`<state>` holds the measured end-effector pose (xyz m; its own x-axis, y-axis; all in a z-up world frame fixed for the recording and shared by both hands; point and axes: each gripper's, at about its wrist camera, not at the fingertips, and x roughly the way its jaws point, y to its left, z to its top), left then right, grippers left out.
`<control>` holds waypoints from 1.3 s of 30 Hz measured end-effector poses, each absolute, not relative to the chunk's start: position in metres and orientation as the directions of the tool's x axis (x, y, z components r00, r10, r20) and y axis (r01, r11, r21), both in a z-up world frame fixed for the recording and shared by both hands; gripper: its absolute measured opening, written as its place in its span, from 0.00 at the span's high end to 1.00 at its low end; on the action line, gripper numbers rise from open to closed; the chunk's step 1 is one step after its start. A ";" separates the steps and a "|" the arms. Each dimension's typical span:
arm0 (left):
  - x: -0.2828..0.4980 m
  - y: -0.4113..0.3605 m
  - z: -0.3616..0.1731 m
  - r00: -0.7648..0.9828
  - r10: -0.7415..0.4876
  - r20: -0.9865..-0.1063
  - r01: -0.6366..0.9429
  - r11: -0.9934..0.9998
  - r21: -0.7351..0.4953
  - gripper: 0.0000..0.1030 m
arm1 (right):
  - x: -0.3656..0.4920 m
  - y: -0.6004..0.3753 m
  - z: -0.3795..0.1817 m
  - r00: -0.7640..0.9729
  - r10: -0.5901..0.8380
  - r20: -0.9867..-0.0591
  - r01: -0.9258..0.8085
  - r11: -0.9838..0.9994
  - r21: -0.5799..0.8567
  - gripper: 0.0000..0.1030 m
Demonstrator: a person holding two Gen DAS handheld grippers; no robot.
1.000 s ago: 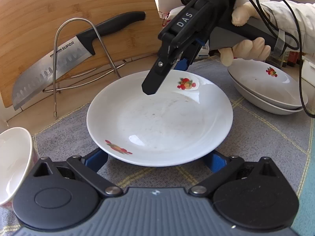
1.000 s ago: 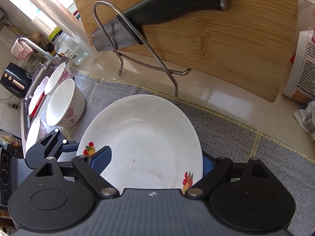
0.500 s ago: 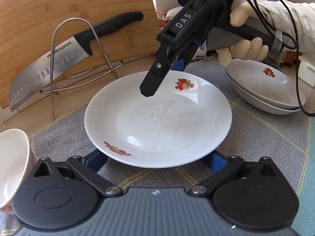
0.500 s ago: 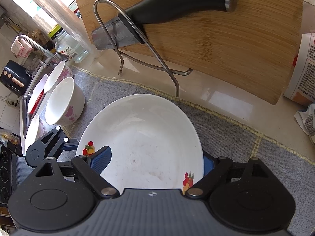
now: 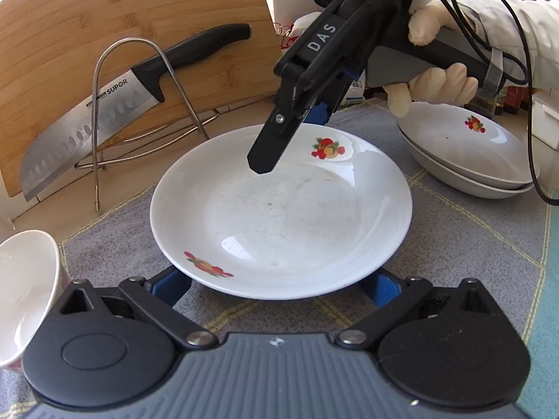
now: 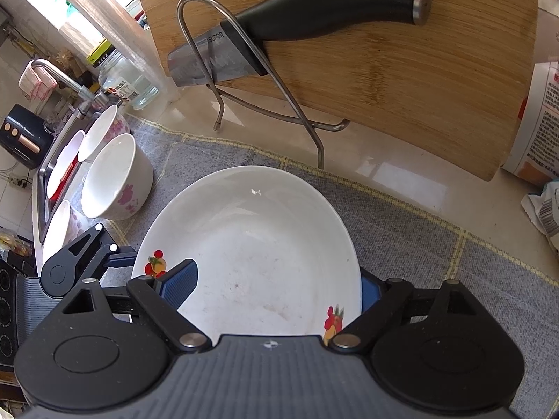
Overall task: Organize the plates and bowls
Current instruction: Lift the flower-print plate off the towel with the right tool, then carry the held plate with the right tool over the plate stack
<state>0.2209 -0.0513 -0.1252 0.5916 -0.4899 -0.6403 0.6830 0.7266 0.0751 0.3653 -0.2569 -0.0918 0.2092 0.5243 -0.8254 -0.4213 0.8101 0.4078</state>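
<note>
Left wrist view shows almost no change from a second ago: the white plate (image 5: 279,216) lies on the grey mat (image 5: 454,244) at centre, both grippers unmoved. The left gripper (image 5: 276,284) stays released, its blue pads either side of the plate's 6 o'clock rim. The right gripper (image 5: 279,132), also released, straddles the 12 o'clock rim without pinching. Stacked plates (image 5: 464,150) remain at 2 o'clock, a bowl (image 5: 24,279) at 8 o'clock.

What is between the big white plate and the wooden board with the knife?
A wire rack stands between the plate and the cutting board, with bare counter and grey mat edge, seen in both wrist views.
</note>
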 end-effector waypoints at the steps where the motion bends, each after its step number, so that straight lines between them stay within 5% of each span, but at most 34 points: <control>1: 0.220 -0.051 -0.125 0.591 -0.491 -0.640 0.684 0.726 0.074 0.02 | 0.364 -0.257 -0.091 0.211 0.525 -0.825 -0.417 0.812 0.409 0.09; 39: 0.152 -0.055 -0.077 0.567 -0.545 -0.618 0.713 0.700 0.037 0.02 | 0.275 -0.272 -0.032 0.319 0.531 -0.785 -0.414 0.823 0.388 0.09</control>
<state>0.1517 -0.0553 -0.0771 0.5672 -0.5450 -0.6175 0.7131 0.7000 0.0372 0.2748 -0.2717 -0.0322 0.3190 0.5308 -0.7851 -0.4144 0.8232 0.3882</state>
